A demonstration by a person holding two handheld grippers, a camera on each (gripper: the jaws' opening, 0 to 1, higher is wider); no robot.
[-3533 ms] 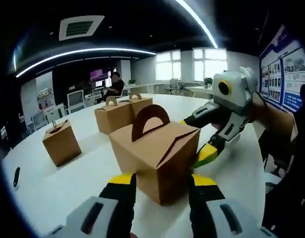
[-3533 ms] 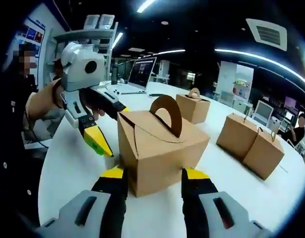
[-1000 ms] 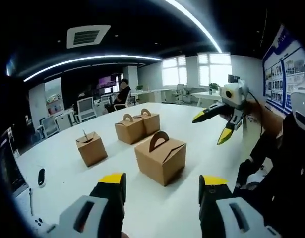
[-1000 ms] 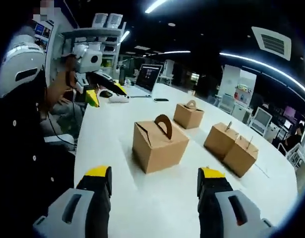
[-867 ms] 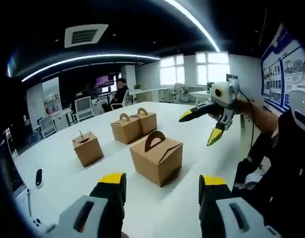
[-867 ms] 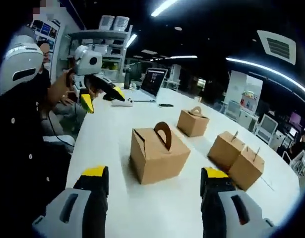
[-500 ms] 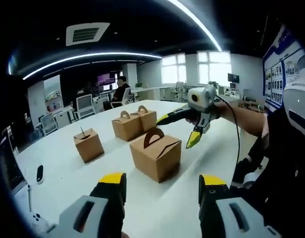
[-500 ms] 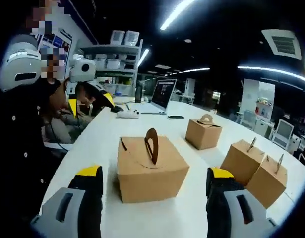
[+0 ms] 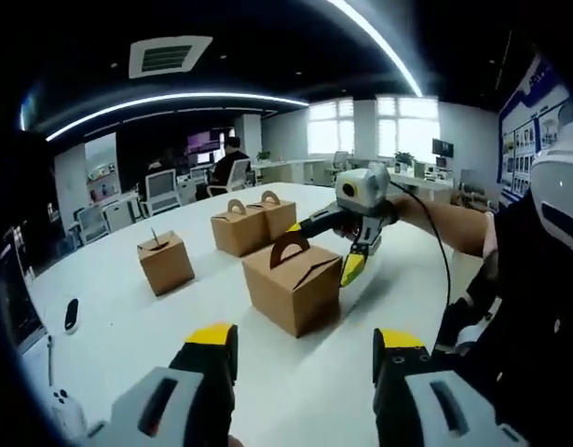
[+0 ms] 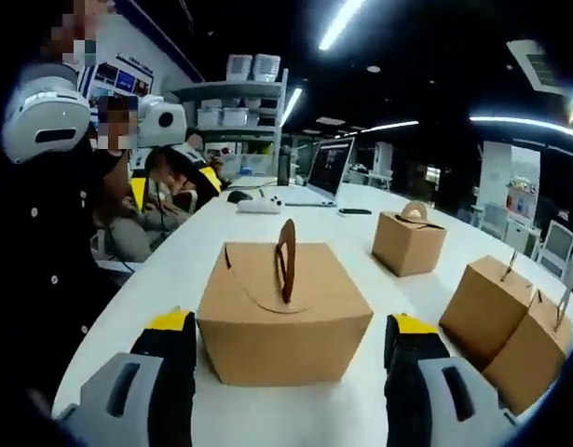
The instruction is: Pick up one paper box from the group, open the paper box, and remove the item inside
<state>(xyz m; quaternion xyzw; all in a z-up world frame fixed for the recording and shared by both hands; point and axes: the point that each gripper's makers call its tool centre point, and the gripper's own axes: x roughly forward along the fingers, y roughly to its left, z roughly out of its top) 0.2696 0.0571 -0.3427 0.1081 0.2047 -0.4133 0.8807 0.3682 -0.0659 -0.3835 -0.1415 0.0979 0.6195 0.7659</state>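
In the right gripper view, the paper box with its arched handle stands on the white table straight ahead of the right gripper, between its yellow-tipped jaws, which are spread wider than the box and grip nothing. In the left gripper view, the left gripper is also wide open and empty, with the box ahead of it and well apart. The right gripper straddles the box's far side there.
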